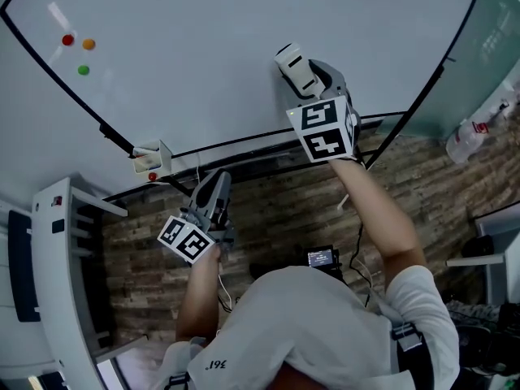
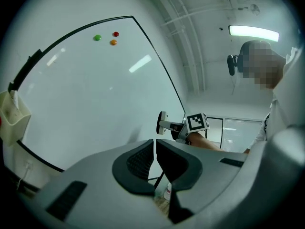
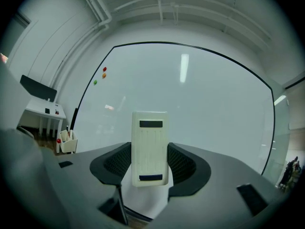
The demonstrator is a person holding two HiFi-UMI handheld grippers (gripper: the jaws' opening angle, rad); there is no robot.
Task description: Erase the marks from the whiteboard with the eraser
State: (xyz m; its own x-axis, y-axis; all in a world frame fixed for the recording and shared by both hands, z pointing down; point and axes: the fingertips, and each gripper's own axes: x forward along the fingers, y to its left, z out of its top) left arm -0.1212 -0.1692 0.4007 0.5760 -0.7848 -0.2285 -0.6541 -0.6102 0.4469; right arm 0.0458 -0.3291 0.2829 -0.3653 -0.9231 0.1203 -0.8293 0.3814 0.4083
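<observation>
While the head view looks steeply down, the right gripper is raised to the lower middle of the whiteboard with the eraser in its jaws. The right arm is stretched forward with the elbow only slightly bent. The left gripper hangs lower, below the board's bottom edge and near a small holder. That arm is folded close to the body and the gripper's tip is aimed up at the board. Three coloured dots sit far off at the upper left. I can make out no pen marks from here.

From the left gripper view, that gripper's jaws stand closed to a thin slit with nothing between them. Beyond them the eraser's end is very near the board, though contact cannot be confirmed.

Looking along the right gripper's jaws, the pale eraser stands upright between the two pads, clamped by its long sides, and the board fills the background.

The step in hand appears to be bringing the eraser to the surface for wiping. To do it well, the wrist should turn so the wiping face lies flat against the board, not on an edge. Pressure should be even and the strokes should overlap. The grip should be firm enough that the eraser does not twist, and the strokes should steer clear of the dots.
</observation>
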